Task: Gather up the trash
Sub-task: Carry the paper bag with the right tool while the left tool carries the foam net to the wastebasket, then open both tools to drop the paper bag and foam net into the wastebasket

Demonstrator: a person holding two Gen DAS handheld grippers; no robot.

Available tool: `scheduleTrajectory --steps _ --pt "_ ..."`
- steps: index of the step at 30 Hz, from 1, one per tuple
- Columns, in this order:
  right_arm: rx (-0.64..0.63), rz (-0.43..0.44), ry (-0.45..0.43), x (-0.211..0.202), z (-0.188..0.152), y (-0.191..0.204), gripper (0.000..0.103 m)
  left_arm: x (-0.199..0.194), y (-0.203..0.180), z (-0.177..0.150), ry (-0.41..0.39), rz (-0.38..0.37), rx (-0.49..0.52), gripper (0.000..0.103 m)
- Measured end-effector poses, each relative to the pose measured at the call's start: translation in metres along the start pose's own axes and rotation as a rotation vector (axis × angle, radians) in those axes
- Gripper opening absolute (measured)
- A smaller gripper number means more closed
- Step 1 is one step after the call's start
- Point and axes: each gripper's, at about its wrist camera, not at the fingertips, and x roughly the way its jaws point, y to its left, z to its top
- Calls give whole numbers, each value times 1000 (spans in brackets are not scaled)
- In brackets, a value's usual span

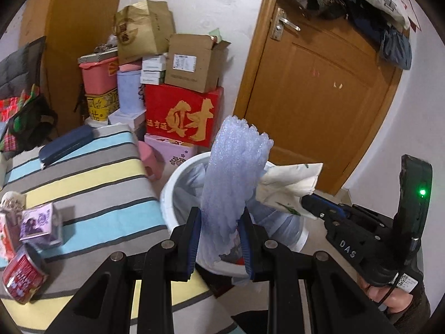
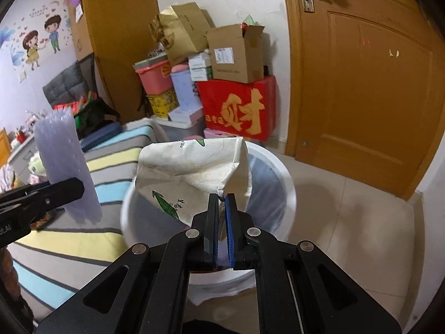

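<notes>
My left gripper (image 1: pixel 221 217) is shut on a tall roll of pale lilac foam wrap (image 1: pixel 236 167), held upright over the white trash bin (image 1: pixel 169 192). From the right wrist view the same foam wrap (image 2: pixel 65 167) stands at the left, beside the bed. My right gripper (image 2: pixel 221 199) is shut on a crumpled white paper bag (image 2: pixel 192 172) with green print, which hangs above the white trash bin (image 2: pixel 283 178). In the left wrist view that paper bag (image 1: pixel 289 186) sits at the tip of the right gripper (image 1: pixel 311 199), just right of the foam.
A striped bed (image 1: pixel 91 172) lies left of the bin, carrying a red can (image 1: pixel 22 275), a purple carton (image 1: pixel 40 222) and a dark blue case (image 1: pixel 65 144). Stacked boxes (image 1: pixel 180 117) stand behind the bin. A wooden door (image 1: pixel 319 89) is at the right, tiled floor (image 2: pixel 361 236) below.
</notes>
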Motion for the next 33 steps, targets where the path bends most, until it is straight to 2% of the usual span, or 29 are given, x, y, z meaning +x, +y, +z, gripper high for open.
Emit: scheduleTrajectory --steps 2,11,12,14,17,20,24,33 --pt "-2 -17 12 5 -1 -4 5 10 -2 1 15 -19 -3 27" --pt "-11 -52 46 18 1 -14 5 32 -9 3 39 2 12 29" --pt "-11 -59 46 19 1 -14 5 33 -8 3 42 4 12 31" --pt "-13 -57 58 20 1 -15 5 36 -7 3 47 4 2 47" --pt "-20 -62 73 23 0 -15 6 34 -7 1 42 -2 2 53" --pt "-29 -74 77 25 -1 -13 14 34 -7 2 44 7 4 53" --pt "-26 -60 72 23 -2 -12 42 29 -4 2 37 14 -4 57" --pt "-4 -47 44 14 -1 -8 43 7 2 -2 9 42 -12 57"
